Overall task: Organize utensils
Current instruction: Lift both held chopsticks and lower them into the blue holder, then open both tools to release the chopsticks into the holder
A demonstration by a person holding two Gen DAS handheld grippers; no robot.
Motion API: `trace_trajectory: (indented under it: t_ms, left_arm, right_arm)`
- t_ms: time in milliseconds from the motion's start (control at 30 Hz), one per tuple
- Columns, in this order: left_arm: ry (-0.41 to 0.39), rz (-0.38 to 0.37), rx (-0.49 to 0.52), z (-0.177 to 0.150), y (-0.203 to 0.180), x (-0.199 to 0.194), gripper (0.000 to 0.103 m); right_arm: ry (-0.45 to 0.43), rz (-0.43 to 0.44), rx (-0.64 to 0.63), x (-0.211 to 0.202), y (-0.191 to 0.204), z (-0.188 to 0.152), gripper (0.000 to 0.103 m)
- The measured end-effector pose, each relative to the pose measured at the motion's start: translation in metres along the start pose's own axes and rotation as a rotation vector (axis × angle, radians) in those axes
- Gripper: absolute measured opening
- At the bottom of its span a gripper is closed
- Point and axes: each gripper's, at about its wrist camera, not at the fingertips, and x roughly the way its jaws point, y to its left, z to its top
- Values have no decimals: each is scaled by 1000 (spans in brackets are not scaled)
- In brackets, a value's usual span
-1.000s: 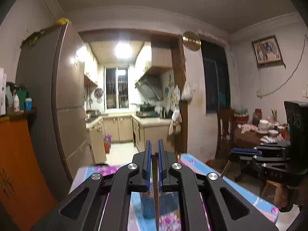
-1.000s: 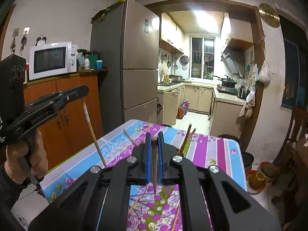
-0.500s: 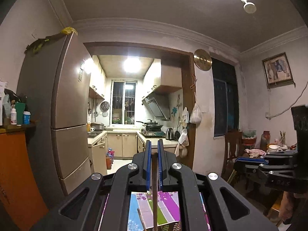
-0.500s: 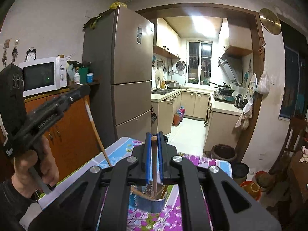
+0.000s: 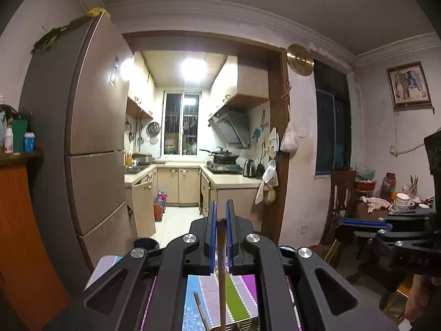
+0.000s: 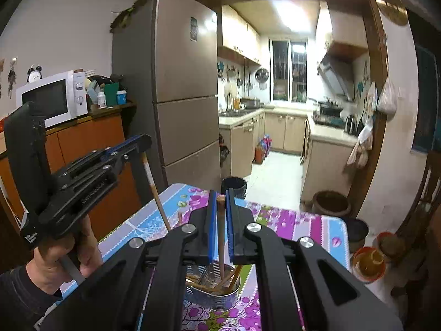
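Both jaws shut on chopsticks (image 5: 221,248)

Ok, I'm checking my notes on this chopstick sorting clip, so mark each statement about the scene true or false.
1. Each tool grips a chopstick. True: the left tool holds a chopstick, and the right tool holds another chopstick.
2. The metal holder is empty. False: several chopsticks lie in it.
3. The tablecloth is plain white. False: it is floral, purple and blue.
4. A microwave sits on the orange cabinet. True.
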Motion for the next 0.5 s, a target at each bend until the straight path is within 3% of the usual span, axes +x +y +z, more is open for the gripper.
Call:
trace_trajectory:
  t_ms: [500]
  left_arm:
    - [80, 20, -1, -25, 5, 26, 8]
  right_arm:
    - [102, 13, 12, 41, 3, -23, 5]
